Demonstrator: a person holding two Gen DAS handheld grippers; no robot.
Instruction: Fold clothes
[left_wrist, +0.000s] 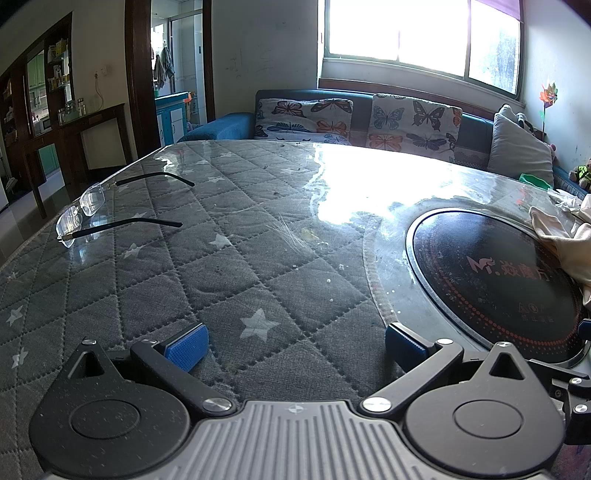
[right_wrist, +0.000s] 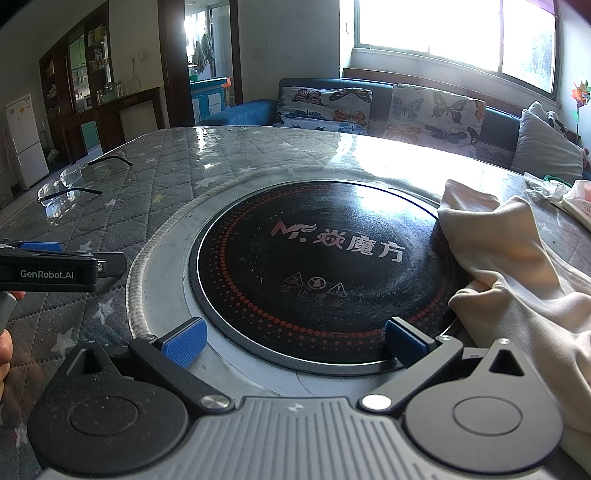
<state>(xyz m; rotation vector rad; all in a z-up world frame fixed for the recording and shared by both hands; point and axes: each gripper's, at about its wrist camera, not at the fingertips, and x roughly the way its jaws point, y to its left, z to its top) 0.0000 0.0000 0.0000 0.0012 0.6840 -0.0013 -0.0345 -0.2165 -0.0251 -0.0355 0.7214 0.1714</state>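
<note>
Blue-padded fingers of the right gripper (right_wrist: 295, 341) stand wide apart and empty, poised over the near rim of the round black induction hob (right_wrist: 317, 273) set into the table (right_wrist: 177, 162). Just right of the hob, a cream garment (right_wrist: 517, 280) lies crumpled, its sleeve edge lapping onto the black glass. Left of the hob, the left gripper (left_wrist: 295, 345) hangs spread and holding nothing above the grey quilted star-print table cover (left_wrist: 207, 266). Farther left of the hob, near the table's edge, rimless spectacles (left_wrist: 96, 210) rest with arms unfolded. Beyond the hob, butterfly-print cushions (right_wrist: 436, 110) line a blue sofa (right_wrist: 236, 110) under the bright window (right_wrist: 454, 33).
</note>
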